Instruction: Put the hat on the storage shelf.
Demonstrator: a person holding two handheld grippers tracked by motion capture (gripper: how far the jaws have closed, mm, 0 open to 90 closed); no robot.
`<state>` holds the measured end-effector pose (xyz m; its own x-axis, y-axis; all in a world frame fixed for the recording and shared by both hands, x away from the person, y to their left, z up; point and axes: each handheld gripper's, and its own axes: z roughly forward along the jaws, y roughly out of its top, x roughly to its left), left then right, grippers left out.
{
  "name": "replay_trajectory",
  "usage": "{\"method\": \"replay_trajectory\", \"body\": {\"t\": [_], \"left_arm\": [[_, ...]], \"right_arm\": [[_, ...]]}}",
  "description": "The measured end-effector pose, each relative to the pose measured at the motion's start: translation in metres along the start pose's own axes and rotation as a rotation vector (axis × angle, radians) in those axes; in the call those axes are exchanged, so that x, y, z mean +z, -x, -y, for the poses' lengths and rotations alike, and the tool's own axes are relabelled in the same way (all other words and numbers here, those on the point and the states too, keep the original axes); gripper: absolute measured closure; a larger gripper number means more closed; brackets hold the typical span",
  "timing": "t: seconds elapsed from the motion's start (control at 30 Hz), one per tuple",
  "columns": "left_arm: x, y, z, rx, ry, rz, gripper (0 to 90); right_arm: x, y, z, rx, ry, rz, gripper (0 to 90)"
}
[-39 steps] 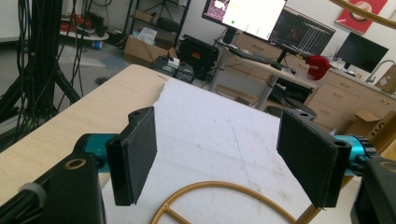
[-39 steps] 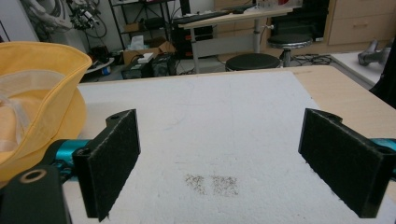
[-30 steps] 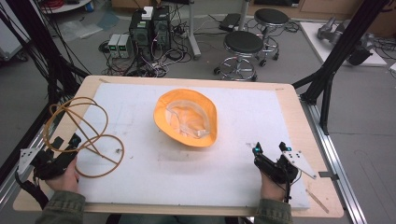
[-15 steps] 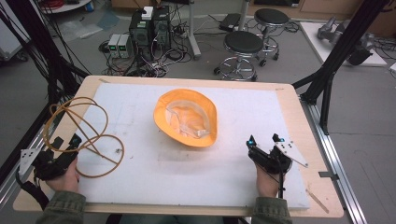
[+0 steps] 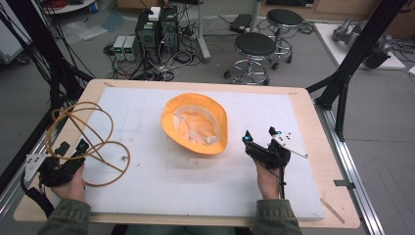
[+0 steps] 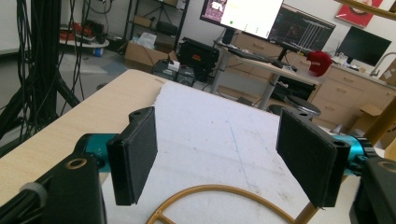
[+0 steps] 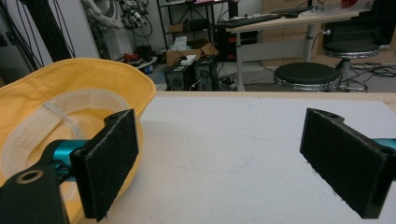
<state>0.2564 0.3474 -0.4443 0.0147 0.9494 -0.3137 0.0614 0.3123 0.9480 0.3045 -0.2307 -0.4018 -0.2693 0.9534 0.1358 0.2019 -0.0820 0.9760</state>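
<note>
An orange-yellow hat point(image 5: 195, 123) lies upside down mid-table on the white mat point(image 5: 147, 181), its pale lining up. My right gripper point(image 5: 260, 137) is open just right of the brim, jaws spread wide; in the right gripper view the hat point(image 7: 56, 112) sits behind the left jaw and bare mat lies between the jaws. My left gripper point(image 5: 71, 148) rests open at the table's left edge, over a loose coil of tan cable point(image 5: 85, 142). A loop of that cable point(image 6: 219, 193) curves under the gap in the left gripper view.
The wooden table edge point(image 5: 313, 122) frames the mat. Beyond the far edge stand two black stools point(image 5: 254, 46), computer boxes point(image 5: 156, 29) and tangled wires. Black frame posts point(image 5: 352, 54) rise at right and left.
My right gripper has moved up and left across the mat toward the hat's brim. The left gripper and the cable coil have stayed put.
</note>
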Motion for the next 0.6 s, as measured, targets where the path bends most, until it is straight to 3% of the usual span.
{"method": "replay_trajectory", "body": {"t": [0.17,0.33,0.6], "left_arm": [[0.000,0.002,0.000,0.003,0.004,-0.001,29.4],[0.004,0.004,0.000,-0.004,0.007,0.001,29.3],[0.004,0.001,0.001,-0.022,-0.005,0.007,29.2]], "right_arm": [[0.009,-0.001,-0.008,-0.002,0.016,0.009,10.5],[0.017,-0.001,-0.013,0.027,0.015,0.017,10.6],[0.052,-0.013,-0.019,0.028,-0.077,-0.003,10.6]]}}
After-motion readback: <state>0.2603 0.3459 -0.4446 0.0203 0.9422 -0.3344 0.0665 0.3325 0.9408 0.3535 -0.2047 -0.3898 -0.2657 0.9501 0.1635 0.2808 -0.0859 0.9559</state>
